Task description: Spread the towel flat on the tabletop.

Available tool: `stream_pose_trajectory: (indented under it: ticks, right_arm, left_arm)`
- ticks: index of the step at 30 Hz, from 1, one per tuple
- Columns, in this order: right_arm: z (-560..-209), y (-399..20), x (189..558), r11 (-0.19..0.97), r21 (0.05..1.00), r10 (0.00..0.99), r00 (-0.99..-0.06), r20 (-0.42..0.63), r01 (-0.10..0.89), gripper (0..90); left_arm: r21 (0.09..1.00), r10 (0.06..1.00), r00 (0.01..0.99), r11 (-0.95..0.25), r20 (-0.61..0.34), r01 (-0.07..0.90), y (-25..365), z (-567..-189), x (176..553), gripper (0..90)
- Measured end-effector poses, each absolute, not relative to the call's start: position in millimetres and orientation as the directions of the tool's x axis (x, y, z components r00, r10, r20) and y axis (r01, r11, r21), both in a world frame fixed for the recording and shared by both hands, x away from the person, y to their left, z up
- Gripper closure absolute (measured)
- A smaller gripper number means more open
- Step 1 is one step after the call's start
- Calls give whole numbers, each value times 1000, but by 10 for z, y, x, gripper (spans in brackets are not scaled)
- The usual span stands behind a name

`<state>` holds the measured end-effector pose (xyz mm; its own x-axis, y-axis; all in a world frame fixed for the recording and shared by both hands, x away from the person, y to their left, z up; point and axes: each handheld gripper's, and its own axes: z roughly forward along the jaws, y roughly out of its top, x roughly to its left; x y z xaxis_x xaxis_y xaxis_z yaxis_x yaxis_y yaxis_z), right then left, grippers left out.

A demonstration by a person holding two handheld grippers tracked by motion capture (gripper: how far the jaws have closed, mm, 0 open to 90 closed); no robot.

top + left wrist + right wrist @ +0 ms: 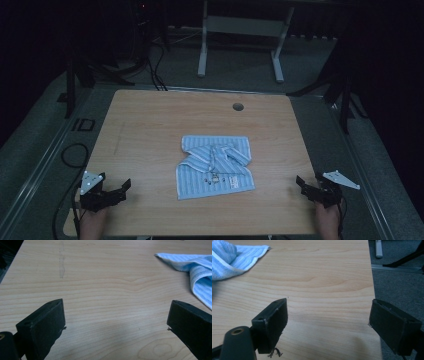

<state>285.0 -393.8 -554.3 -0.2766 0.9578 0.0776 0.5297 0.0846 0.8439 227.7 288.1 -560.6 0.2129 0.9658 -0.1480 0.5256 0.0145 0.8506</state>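
Wooden table (pixel 150 125), seemingly folded striped shirt (pixel 212 167)

One striped shirt (pixel 214 167), one wooden table (pixel 150 125), two grippers (pixel 112 192) (pixel 310 187)

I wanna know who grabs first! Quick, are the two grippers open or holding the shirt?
Left gripper: open, holding nothing, apart from the striped blue shirt.
Right gripper: open, holding nothing.
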Motion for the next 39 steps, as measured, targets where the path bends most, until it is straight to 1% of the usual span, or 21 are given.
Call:
stream_pose_trajectory:
  ticks: [3, 4, 5, 7, 11, 14, 15, 16, 17, 18, 20, 21, 22, 23, 25, 29, 30, 31, 33, 36, 39]
  right_arm:
    - [-5544, -3936, 2844, 93, 840, 950, -300, 85, 534, 148]
    - [-5543, -3939, 2840, 95, 842, 947, -308, 87, 531, 148]
    - [-5543, -3942, 2840, 96, 843, 944, -317, 91, 530, 144]
    - [-5545, -3952, 2852, 98, 836, 935, -337, 108, 540, 137]
    - [-5534, -3952, 2876, 124, 824, 918, -380, 117, 552, 131]
    - [-5473, -3946, 2893, 190, 796, 891, -441, 105, 574, 131]
    - [-5451, -3937, 2901, 211, 780, 879, -464, 114, 590, 131]
    - [-5451, -3937, 2901, 211, 780, 879, -464, 114, 590, 131]
    - [-5429, -3919, 2904, 246, 767, 870, -483, 94, 593, 134]
    - [-5392, -3872, 2911, 327, 722, 847, -527, 62, 610, 134]
    - [-5370, -3823, 2923, 384, 672, 823, -564, 61, 633, 134]
    - [-5370, -3823, 2923, 384, 672, 823, -564, 61, 633, 134]
    - [-5345, -3764, 2936, 444, 625, 799, -600, 48, 642, 134]
    - [-5345, -3764, 2936, 444, 625, 799, -600, 48, 642, 134]
    - [-5285, -3669, 2945, 522, 567, 774, -633, -2, 637, 139]
    - [-5208, -3590, 2985, 582, 492, 739, -674, 14, 648, 139]
    - [-5208, -3590, 2985, 582, 492, 739, -674, 14, 648, 139]
    - [-5193, -3557, 3007, 612, 450, 723, -691, 15, 650, 140]
    - [-5187, -3533, 3011, 635, 427, 713, -701, -3, 644, 143]
    - [-5143, -3484, 3008, 651, 410, 701, -713, -3, 639, 160]
    - [-5123, -3429, 3015, 686, 337, 685, -728, 0, 645, 160]
  left_arm:
    - [837, 963, 226, 2, -150, 547, 2883, -5611, 2290, 13]
    - [815, 959, 252, -40, -131, 577, 2889, -5613, 2301, 13]
    - [815, 959, 252, -40, -131, 577, 2889, -5613, 2301, 13]
    - [773, 945, 297, -88, -134, 629, 2894, -5588, 2303, 13]
    - [729, 932, 339, -146, -124, 668, 2893, -5561, 2315, 13]
    - [671, 913, 391, -220, -114, 708, 2874, -5544, 2324, 13]
    - [632, 911, 407, -277, -67, 724, 2849, -5530, 2323, 13]
    - [632, 911, 407, -277, -67, 724, 2849, -5530, 2323, 13]
    - [606, 908, 413, -294, -64, 739, 2838, -5519, 2332, 13]
    - [586, 902, 426, -306, -75, 751, 2832, -5500, 2340, 13]
    - [541, 897, 435, -329, -77, 774, 2805, -5416, 2361, 13]
    - [541, 897, 435, -329, -77, 774, 2805, -5416, 2361, 13]
    - [515, 895, 443, -354, -56, 781, 2775, -5352, 2379, 13]
    - [515, 895, 443, -354, -56, 781, 2775, -5352, 2379, 13]
    - [456, 881, 471, -397, -55, 796, 2737, -5283, 2425, 13]
    - [400, 865, 501, -447, -35, 800, 2685, -5247, 2473, 13]
    - [390, 858, 513, -460, -39, 798, 2670, -5238, 2488, 13]
    - [372, 851, 523, -471, -46, 800, 2654, -5230, 2504, 13]
    - [360, 841, 541, -503, -6, 786, 2601, -5213, 2517, 13]
    - [331, 818, 574, -538, -15, 775, 2541, -5192, 2532, 13]
    - [264, 784, 620, -596, -9, 758, 2444, -5190, 2550, 13]
